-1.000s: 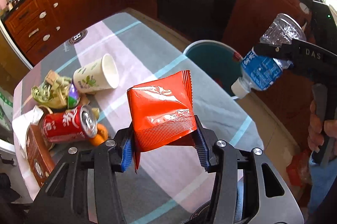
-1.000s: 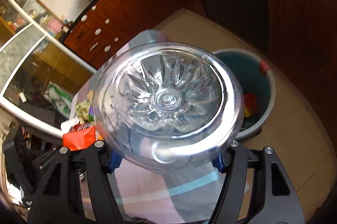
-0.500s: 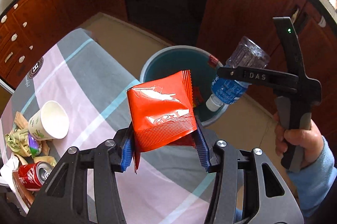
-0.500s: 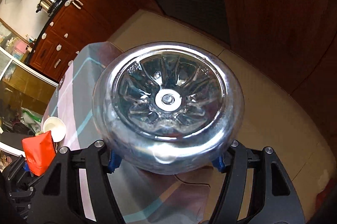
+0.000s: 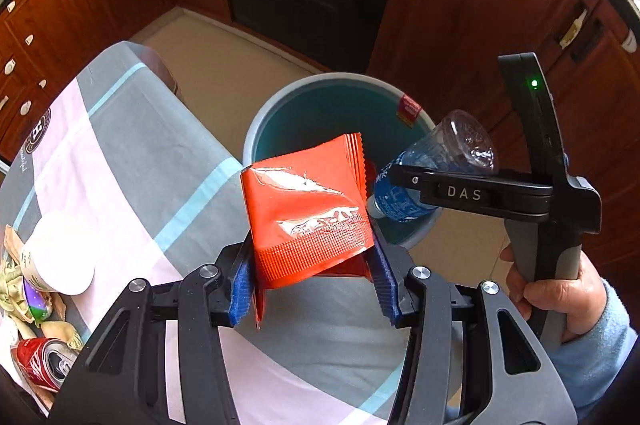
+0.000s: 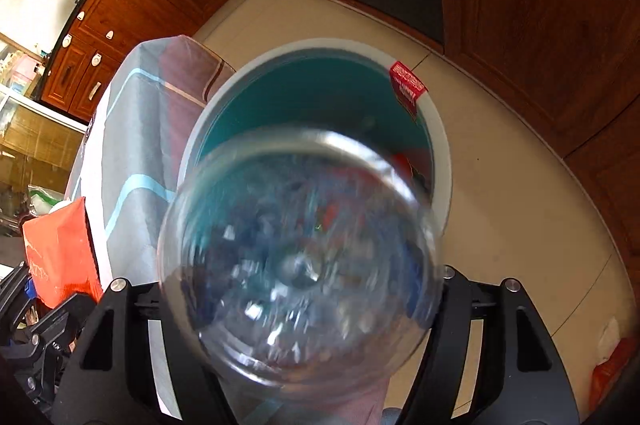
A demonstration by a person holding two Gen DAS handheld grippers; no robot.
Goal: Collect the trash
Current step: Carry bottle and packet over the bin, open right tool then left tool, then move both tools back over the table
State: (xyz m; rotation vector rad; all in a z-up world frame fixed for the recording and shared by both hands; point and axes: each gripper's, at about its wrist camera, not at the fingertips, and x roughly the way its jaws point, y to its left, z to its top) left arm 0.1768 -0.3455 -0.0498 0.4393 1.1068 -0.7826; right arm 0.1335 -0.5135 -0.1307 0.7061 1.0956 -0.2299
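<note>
My left gripper (image 5: pixel 312 285) is clamped on a flat orange-red foil snack packet (image 5: pixel 308 221), blue pads pressing its lower crimped edge from both sides, so the packet stands up ahead of the fingers. My right gripper (image 6: pixel 300 309) holds a clear plastic water bottle with a blue label (image 5: pixel 432 173); whether its pads are fully pressing the bottle I cannot tell, because the bottle's blurred base fills the right wrist view and hides them. The deciding relation is the round grey bin with a teal inner wall (image 5: pixel 260 129), which stands on the floor ahead of and below both grippers, just past the edge of the grey, pink and light-blue striped tablecloth (image 5: pixel 132 145). The bottle's long axis points neck-first down toward the bin mouth, base toward my right gripper, and it lies over the bin's near-right rim. The right gripper is therefore the nearer one; I judge its release to come first. The packet sits at the bin's near rim, beside the bottle's neck. A white paper cup (image 5: pixel 60 261) and a red drink can (image 5: pixel 44 365) are on the cloth to the left of my left gripper.
</note>
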